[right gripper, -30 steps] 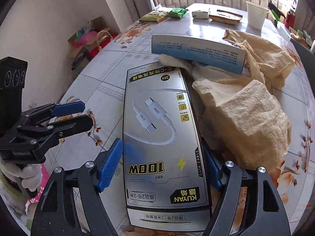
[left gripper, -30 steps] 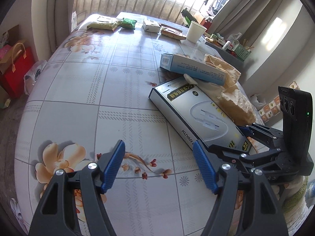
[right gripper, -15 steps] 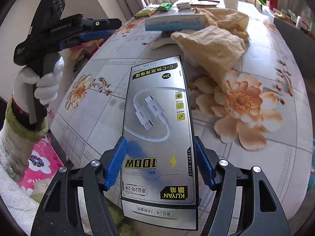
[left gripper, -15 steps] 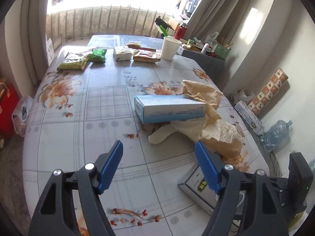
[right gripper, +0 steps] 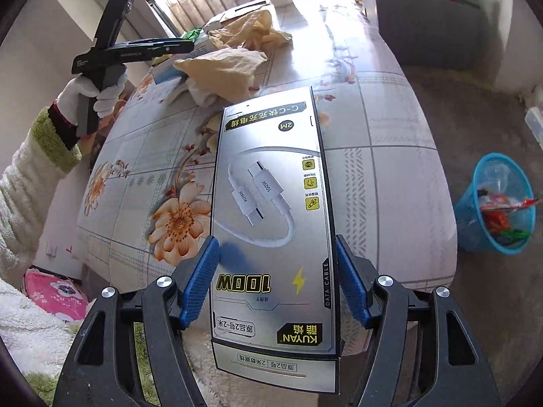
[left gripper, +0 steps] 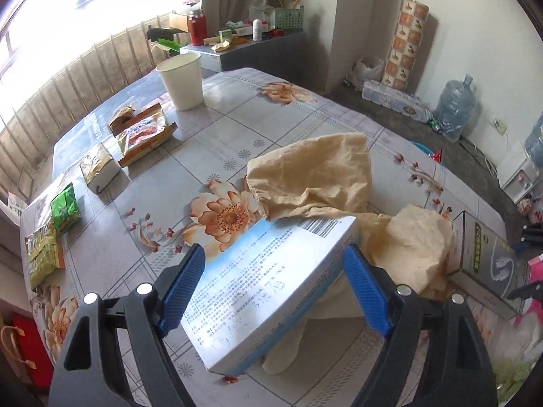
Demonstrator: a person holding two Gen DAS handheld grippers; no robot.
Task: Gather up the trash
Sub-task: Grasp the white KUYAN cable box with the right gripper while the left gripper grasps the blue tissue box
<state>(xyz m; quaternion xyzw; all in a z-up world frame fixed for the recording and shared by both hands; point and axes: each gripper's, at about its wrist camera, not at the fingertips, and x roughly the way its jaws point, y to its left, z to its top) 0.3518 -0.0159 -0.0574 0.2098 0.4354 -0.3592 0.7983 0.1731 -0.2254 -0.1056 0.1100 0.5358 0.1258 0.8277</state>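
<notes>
Since half a sec ago: left gripper [left gripper: 275, 288] swung over blue-white box [left gripper: 271, 291], fingers spread wide either side, not clamping. Right gripper [right gripper: 273, 281] still clamped on silver cable box [right gripper: 271, 224], now lifted off table edge. Cable box glossy, printed "100W", upside down. Floral tablecloth table [right gripper: 390, 156] beneath, tan crumpled paper [left gripper: 315, 179] just past left fingers. Blue basket [right gripper: 495, 203] right of right gripper, on floor, holding red and green wrappers.

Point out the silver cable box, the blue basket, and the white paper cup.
silver cable box [right gripper: 271, 203], right wrist view, printed front face.
blue basket [right gripper: 475, 237], right wrist view, outer wall.
white paper cup [left gripper: 183, 84], left wrist view, side wall.
</notes>
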